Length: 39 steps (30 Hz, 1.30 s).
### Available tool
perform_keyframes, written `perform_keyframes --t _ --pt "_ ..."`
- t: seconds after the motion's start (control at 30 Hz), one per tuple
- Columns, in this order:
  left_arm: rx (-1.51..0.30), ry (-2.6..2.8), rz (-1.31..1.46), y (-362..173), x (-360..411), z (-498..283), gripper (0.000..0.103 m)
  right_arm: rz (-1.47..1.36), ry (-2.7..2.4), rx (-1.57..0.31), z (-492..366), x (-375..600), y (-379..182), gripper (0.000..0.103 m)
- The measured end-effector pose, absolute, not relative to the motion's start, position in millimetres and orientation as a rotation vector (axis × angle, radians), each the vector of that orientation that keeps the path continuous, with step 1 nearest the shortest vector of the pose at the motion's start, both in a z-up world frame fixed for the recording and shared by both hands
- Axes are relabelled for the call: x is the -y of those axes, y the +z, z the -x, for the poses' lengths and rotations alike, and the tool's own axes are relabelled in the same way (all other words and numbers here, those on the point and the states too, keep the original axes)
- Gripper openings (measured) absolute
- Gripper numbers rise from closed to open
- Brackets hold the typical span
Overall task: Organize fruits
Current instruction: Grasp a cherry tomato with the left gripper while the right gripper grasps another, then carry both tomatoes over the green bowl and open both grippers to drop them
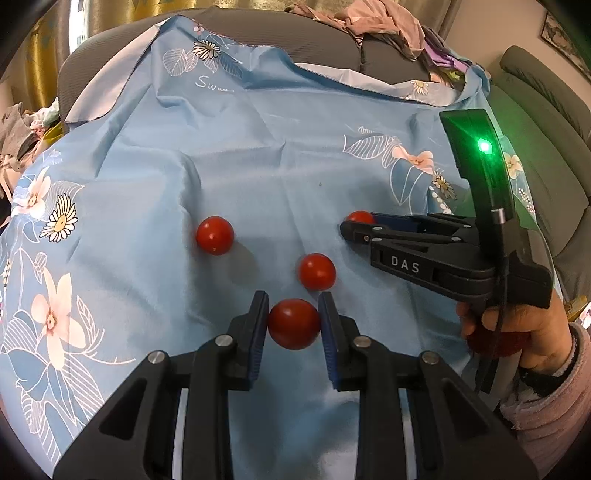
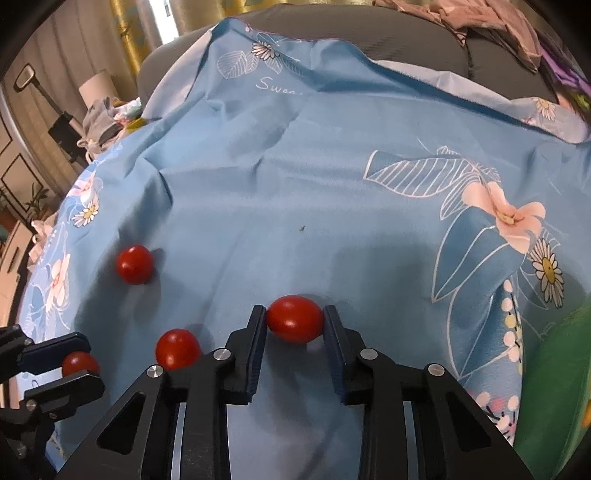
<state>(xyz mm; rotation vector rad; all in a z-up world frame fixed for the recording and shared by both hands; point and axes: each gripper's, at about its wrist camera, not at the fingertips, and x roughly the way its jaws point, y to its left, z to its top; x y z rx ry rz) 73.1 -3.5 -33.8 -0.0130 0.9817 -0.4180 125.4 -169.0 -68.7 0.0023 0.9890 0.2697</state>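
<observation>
Cloth (image 1: 258, 155): soft, wrinkling, lying under both grippers.
Left gripper (image 1: 293, 325): pinching a round tomato (image 1: 293, 324).
Right gripper (image 2: 295, 323): bracketing an oval tomato (image 2: 294, 318); contact unclear.
Tomatoes: light, smooth, bruisable; grip mid-body, gently.

A grey sofa (image 1: 325, 35) carries a blue floral cloth (image 1: 258, 147). Directly on the cloth lie cherry tomatoes: one far left (image 1: 214, 235), one centre (image 1: 317, 271), one far right (image 2: 294, 323). Clothes (image 1: 380, 26) are heaped at the far right.
</observation>
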Motion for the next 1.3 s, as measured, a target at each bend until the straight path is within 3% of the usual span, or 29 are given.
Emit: perform_keyframes --t 0.7,1.3 --pt "-0.913 -0.429 -0.078 -3 29 -47 0.027 -0.075 0.358 -0.827 -63 184 -8 0.032" --pt "-0.843 -0.523 -0.216 28 102 -29 0.027 -0.165 0.282 -0.68 -9 251 33 0.032"
